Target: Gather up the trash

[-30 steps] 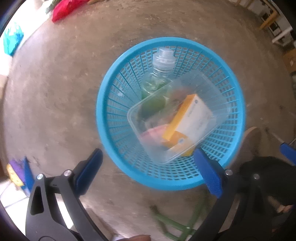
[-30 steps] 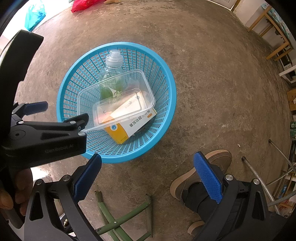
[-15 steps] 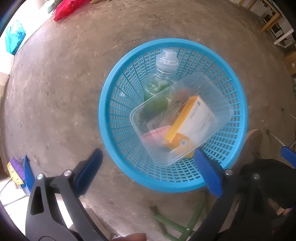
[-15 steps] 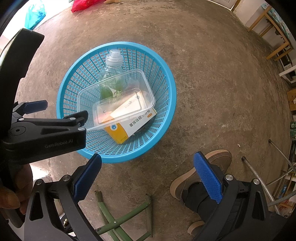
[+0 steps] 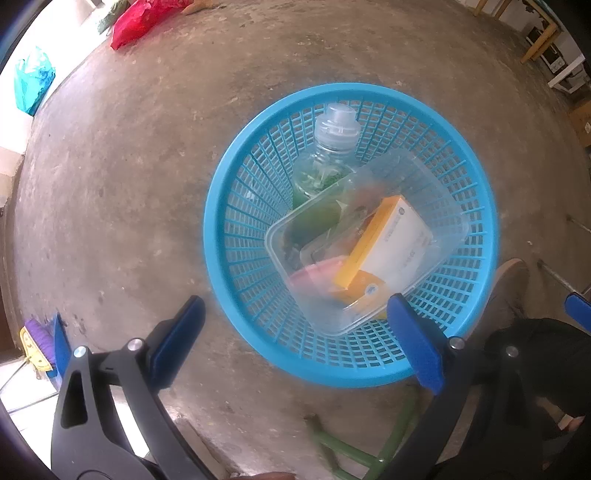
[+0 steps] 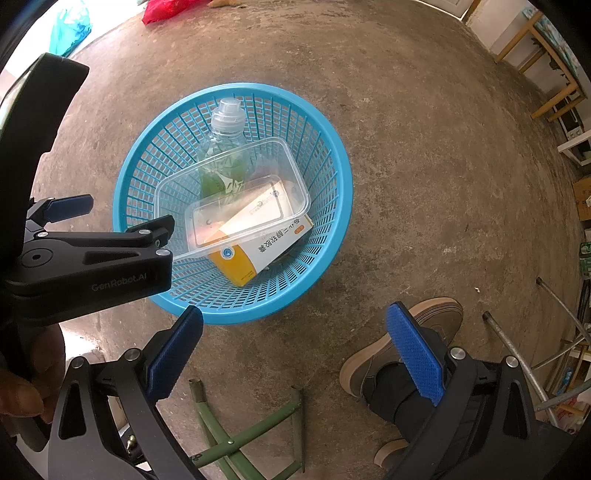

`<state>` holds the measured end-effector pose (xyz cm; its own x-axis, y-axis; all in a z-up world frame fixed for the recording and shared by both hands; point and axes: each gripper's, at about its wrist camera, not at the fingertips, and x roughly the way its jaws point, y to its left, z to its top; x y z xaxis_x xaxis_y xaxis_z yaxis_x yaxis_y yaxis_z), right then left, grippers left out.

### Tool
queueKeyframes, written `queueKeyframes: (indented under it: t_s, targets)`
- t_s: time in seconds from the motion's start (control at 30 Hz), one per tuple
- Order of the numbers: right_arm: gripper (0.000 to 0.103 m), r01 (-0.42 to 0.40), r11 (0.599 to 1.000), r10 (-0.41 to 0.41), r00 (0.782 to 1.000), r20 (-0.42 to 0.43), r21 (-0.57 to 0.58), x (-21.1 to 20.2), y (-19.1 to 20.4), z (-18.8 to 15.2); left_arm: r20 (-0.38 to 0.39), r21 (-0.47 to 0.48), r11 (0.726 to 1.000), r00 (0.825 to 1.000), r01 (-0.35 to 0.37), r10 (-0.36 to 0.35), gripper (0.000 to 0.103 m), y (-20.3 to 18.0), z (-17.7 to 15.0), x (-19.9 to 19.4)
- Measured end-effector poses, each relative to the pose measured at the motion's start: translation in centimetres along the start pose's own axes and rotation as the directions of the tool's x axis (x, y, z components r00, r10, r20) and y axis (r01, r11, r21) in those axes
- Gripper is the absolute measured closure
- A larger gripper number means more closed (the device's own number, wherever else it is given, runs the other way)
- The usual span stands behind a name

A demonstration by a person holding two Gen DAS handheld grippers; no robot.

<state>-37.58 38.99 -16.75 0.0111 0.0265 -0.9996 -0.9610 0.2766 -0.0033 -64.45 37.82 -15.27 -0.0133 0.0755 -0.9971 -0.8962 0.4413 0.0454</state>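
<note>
A blue mesh basket (image 5: 236, 221) (image 6: 332, 206) stands on the concrete floor. Inside it lie a clear plastic bottle (image 5: 328, 158) (image 6: 223, 147) with a green label, a clear plastic food container (image 5: 436, 192) (image 6: 258, 173) and an orange and white carton (image 5: 391, 243) (image 6: 266, 243). My left gripper (image 5: 295, 339) hovers open over the basket's near rim, holding nothing; in the right wrist view it (image 6: 110, 218) shows from the side at the left. My right gripper (image 6: 295, 347) is open and empty above bare floor, nearer than the basket.
A person's brown shoe (image 6: 402, 343) stands on the floor right of the basket. Green metal legs (image 6: 236, 435) lie close below. A red bag (image 5: 144, 18) and a teal bag (image 5: 31, 81) lie at the far left. Wooden furniture (image 6: 546, 70) stands far right.
The basket sits slightly lower and further right in the left wrist view, so my left gripper has drifted a little. The right wrist view is almost unchanged.
</note>
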Motion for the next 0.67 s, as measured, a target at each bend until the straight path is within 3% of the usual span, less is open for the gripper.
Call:
queueKeyframes:
  t_s: [0.37,0.67]
  targets:
    - [0.006,-0.001,1.0,0.001,1.0,-0.001,0.0,0.1,0.1,-0.3,0.076,0.032,0.999,0.997,0.018,-0.021,0.008,-0.5,-0.4,-1.0]
    - [0.006,-0.001,1.0,0.001,1.0,-0.001,0.004,0.0,0.2,-0.1,0.023,0.007,1.0,0.999,0.029,-0.03,0.008,-0.4,-0.2,-0.2]
